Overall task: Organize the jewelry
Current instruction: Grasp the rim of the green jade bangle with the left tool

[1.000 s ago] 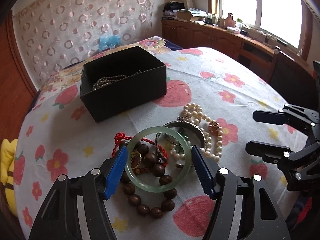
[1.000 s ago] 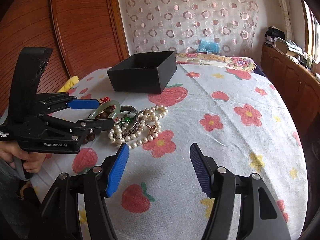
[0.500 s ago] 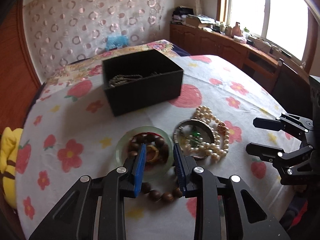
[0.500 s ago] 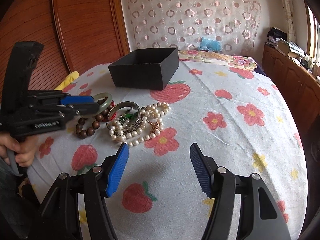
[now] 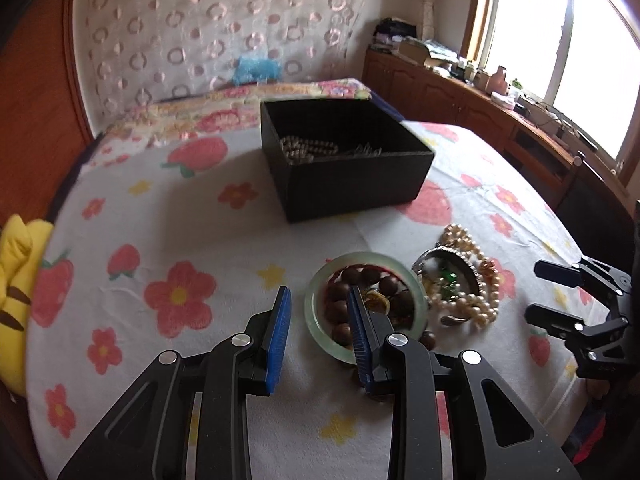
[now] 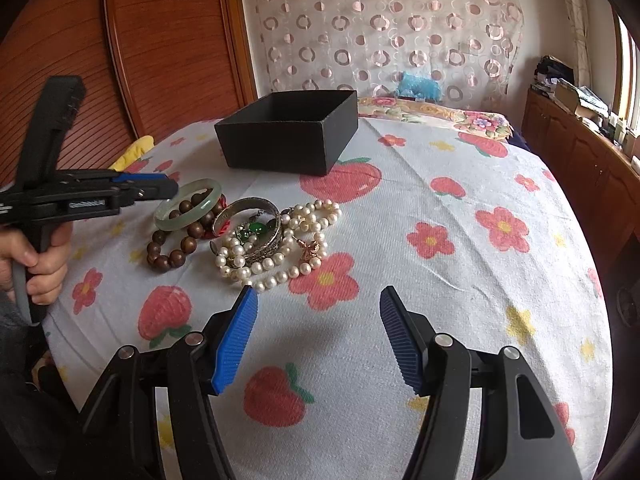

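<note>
Wooden bead bracelet (image 5: 362, 300): partly hidden behind jade bangle (image 5: 320, 300) and left gripper (image 5: 318, 312) finger. Black box (image 6: 288, 140): contents unseen from right wrist. Windowsill items (image 5: 500, 80): too small to identify.

1. A box (image 5: 344, 168) sits on the tablecloth (image 5: 200, 240), toward the far side of the table.
2. A chain (image 5: 308, 148) lies inside the box.
3. Nearer than the box lies a heap of jewelry: a bangle (image 5: 366, 304) at its left, resting on a bead bracelet (image 6: 172, 240).
4. Just right of the bangle lies a metal bracelet (image 6: 250, 228), tangled with a pearl necklace (image 6: 280, 248).
5. The left gripper (image 5: 320, 332) is by the bangle's left rim; the right gripper (image 6: 316, 340) is near the pearls.
</note>
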The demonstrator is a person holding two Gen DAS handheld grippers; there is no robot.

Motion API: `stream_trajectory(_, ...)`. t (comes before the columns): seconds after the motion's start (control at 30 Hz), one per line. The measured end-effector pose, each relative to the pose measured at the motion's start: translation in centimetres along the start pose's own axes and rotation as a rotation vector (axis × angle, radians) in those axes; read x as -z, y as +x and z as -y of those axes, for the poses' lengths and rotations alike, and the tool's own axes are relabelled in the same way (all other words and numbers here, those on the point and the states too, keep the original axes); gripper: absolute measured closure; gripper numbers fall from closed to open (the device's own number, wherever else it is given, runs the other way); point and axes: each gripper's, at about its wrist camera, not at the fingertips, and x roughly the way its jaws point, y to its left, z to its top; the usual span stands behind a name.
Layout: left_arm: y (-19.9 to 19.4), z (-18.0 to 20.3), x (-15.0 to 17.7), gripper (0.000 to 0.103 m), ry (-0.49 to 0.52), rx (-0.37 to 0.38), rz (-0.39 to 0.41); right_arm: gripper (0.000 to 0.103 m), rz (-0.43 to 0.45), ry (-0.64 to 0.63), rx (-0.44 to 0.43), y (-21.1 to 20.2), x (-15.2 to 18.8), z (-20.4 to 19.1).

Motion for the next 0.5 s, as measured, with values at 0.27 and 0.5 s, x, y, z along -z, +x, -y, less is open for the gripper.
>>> stream_trajectory(0.27, -0.5, -0.4, 0.4, 0.097, -0.008, 0.002, 0.034, 0.037, -0.009, -0.015, 0.005, 0.3, 0.1, -0.2)
stream_trajectory(0.5, -2.8, -0.1, 0.6, 0.097, -0.007, -0.024, 0.101, 0.037, -0.032, -0.058, -0.035, 0.9, -0.8, -1.3)
